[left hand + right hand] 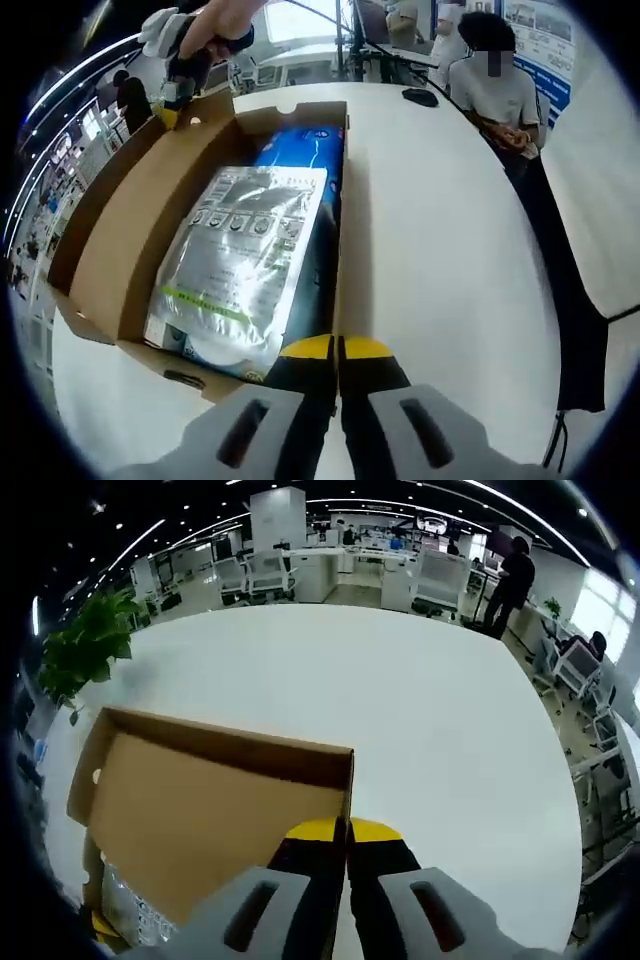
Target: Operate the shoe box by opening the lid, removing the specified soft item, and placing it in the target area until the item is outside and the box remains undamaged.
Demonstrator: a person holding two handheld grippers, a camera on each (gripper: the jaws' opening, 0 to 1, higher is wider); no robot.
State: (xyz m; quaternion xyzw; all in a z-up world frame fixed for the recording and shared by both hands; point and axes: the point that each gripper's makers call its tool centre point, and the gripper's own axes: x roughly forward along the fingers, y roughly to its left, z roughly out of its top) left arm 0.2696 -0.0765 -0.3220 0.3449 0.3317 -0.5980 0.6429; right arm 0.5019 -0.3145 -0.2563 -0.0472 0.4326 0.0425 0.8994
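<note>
Here's the shoe box point(120, 250) lying open on the white counter point(440, 250), its brown lid flap standing up along the nine o'clock side in the left gripper view. Inside lies the soft item, a silvery pouch point(240, 265) with printed panels and a green stripe, resting on top of a blue package point(305, 150) that peeks out toward twelve o'clock. The pouch sits fully within the box walls.

Down at six o'clock, the left claw point(336, 348) has its yellow-tipped jaws pressed tight together with no gap showing, right at the near edge of the box, and whether they pinch the cardboard rim there is hard to tell. Up at eleven o'clock, the right claw point(168, 112) comes in, held by a person's hand point(222, 22), its yellow tip at the far corner of the lid flap.

Over to the right gripper view: the right claw point(348, 832) also has its jaws closed flush together, sitting at the upper edge of the cardboard lid point(210, 810), which spreads toward eight o'clock. A sliver of the silvery pouch point(130, 910) shows at seven o'clock below the flap. A leafy green plant point(90, 645) stands at ten o'clock beyond the counter point(400, 690).

A seated person point(492, 85) is at one o'clock in the left gripper view.
</note>
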